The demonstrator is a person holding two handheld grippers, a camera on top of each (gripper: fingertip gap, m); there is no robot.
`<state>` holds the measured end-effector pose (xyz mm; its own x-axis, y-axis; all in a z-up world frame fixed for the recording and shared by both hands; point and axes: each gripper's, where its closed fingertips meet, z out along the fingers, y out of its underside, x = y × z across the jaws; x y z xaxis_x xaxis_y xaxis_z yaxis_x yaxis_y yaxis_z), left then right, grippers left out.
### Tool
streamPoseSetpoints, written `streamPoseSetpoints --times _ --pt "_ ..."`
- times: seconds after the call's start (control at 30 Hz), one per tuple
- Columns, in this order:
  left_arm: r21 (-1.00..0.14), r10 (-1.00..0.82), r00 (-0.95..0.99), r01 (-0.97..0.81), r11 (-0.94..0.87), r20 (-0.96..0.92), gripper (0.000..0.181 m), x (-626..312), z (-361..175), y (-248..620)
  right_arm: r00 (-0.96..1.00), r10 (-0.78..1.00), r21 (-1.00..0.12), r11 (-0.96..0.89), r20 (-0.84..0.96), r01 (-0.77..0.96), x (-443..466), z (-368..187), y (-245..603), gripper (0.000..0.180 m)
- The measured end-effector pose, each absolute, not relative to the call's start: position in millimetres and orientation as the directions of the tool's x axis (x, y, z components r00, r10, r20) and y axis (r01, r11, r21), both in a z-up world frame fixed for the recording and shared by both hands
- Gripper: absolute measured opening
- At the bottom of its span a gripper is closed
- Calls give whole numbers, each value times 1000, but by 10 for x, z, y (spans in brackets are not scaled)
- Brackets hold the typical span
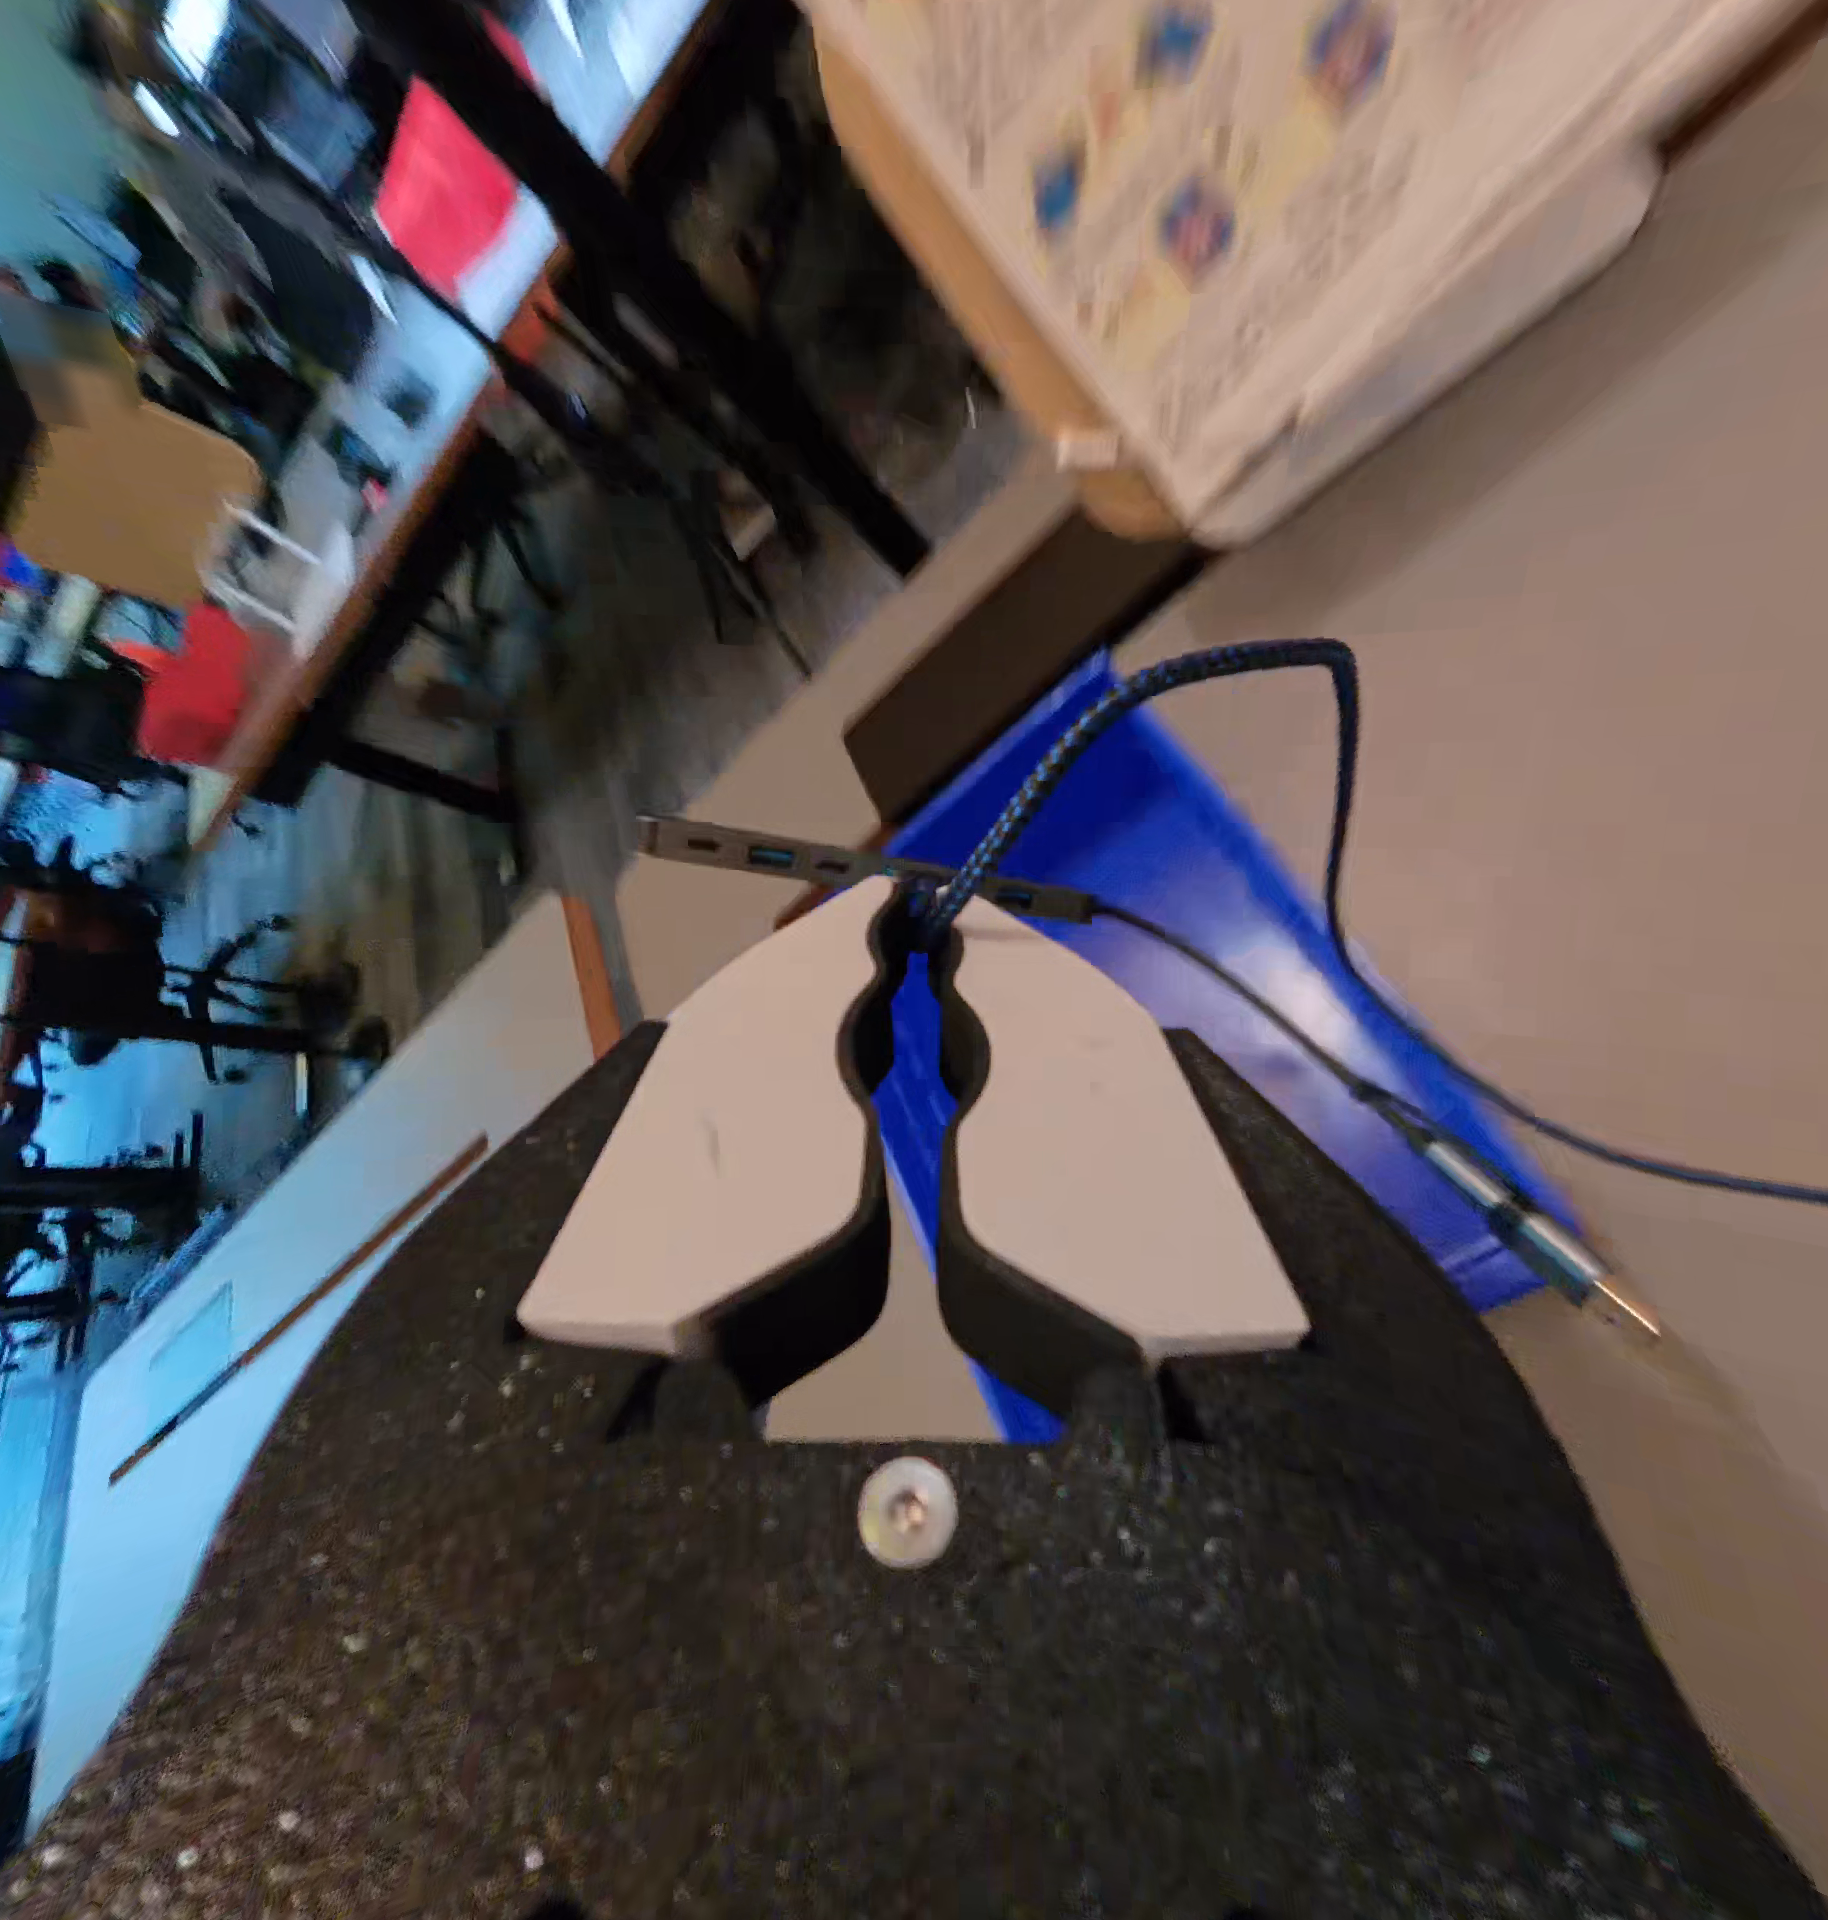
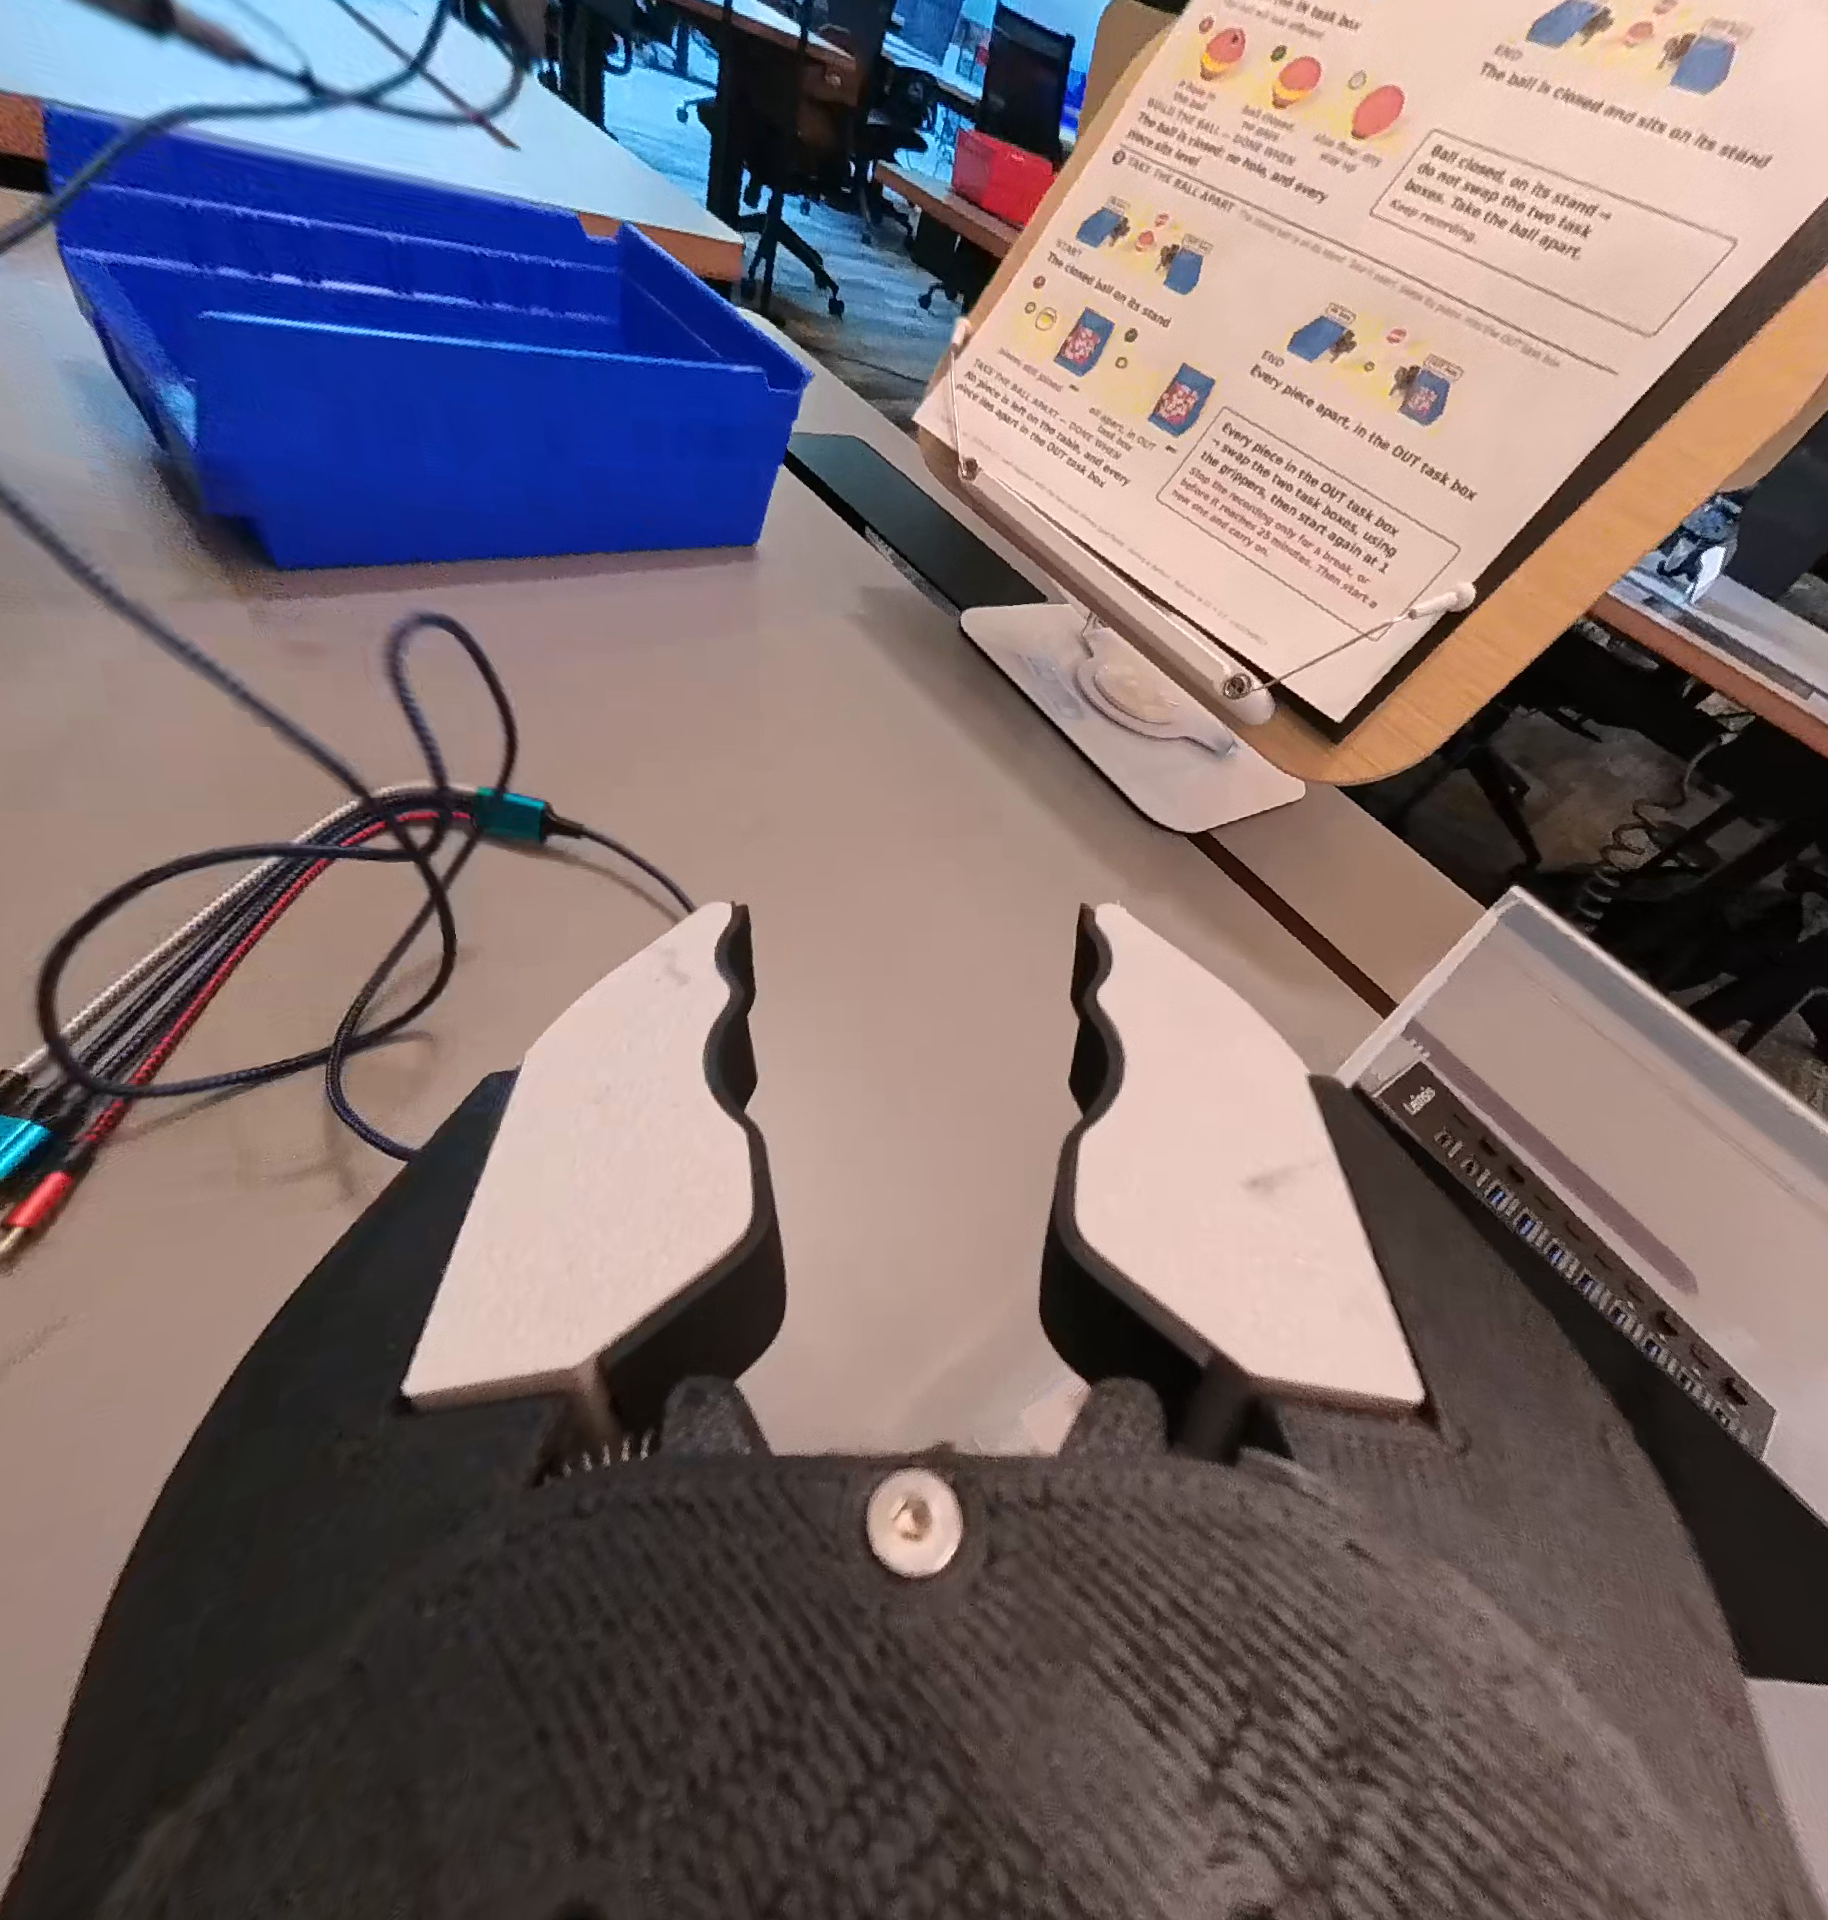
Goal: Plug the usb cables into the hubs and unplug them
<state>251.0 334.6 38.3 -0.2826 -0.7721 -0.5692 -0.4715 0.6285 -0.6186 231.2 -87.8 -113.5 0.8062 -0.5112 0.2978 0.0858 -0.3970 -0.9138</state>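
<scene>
My left gripper (image 1: 915,930) is shut on the plug end of a blue-black braided cable (image 1: 1055,769). A slim grey hub (image 1: 754,854) lies across just beyond the fingertips, off the table; the fingers hide where plug and hub meet. The hub's thin lead ends in a metal USB plug (image 1: 1544,1247). My right gripper (image 2: 915,935) is open and empty, low over the grey table (image 2: 785,727). A bundle of braided cables (image 2: 214,956) with a teal splitter (image 2: 510,812) lies left of it. A long silver hub (image 2: 1575,1247) with a row of ports stands at its right.
A blue plastic bin (image 2: 453,416) stands at the back left of the table and shows behind the slim hub in the left wrist view (image 1: 1180,831). A wooden document stand with a printed sheet (image 2: 1305,343) stands at the back right, near the table edge. Desks and chairs lie beyond.
</scene>
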Motion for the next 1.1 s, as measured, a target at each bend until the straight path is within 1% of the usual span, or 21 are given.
streamPoseSetpoints --times 0.03,0.1,0.2,0.27,0.33,0.43,0.53,0.63,0.7,0.8,0.93,1.0,1.03,1.07,1.1 --pt "-658 -781 -264 -426 621 -566 2 2464 572 3155 803 -513 -915 -391 304 96 2300 -1098 -870 59" --pt "-709 -799 -246 -368 601 -550 2 2360 794 2785 798 -515 -919 -376 312 117 2265 -1010 -847 59" --pt "-761 -816 -256 -297 577 -518 2 2226 738 2224 799 -519 -933 -332 304 140 2185 -854 -792 59" --pt "-800 -834 -304 -264 539 -461 2 2153 449 1843 808 -506 -940 -299 302 165 2100 -748 -731 59" --pt "-843 -858 -345 -250 476 -381 2 2098 37 1534 822 -479 -940 -286 307 184 2009 -702 -656 60" --pt "-876 -887 -394 -305 375 -243 2 2007 -707 1219 837 -445 -935 -292 319 201 1915 -722 -521 60" --pt "-874 -911 -381 -376 306 -155 2 1827 -1255 1136 872 -370 -926 -316 320 206 1771 -827 -297 60" --pt "-831 -922 -329 -438 342 -205 2 1597 -1640 1274 917 -257 -902 -387 304 191 1586 -1058 -16 61" --pt "-799 -919 -333 -482 360 -213 2 1413 -1868 1335 935 -197 -883 -429 296 189 1467 -1202 181 61" --pt "-762 -914 -335 -522 383 -230 2 1178 -2111 1426 933 -108 -837 -487 342 250 1293 -1406 461 62" --pt "-730 -875 -474 -564 386 -96 9 895 -2366 1105 898 -3 -671 -666 440 326 1251 -1814 522 65" --pt "-731 -807 -590 -546 409 -11 26 764 -2399 784 895 18 -629 -705 445 327 1277 -1878 445 64" --pt "-747 -745 -666 -515 420 40 23 674 -2373 573 889 -9 -619 -721 458 311 1357 -1866 376 63" --pt "-777 -660 -746 -467 422 90 26 566 -2313 342 878 -62 -609 -743 475 277 1484 -1835 270 64" --pt "-804 -588 -801 -420 420 112 40 481 -2245 169 866 -124 -600 -767 485 227 1618 -1804 131 65"
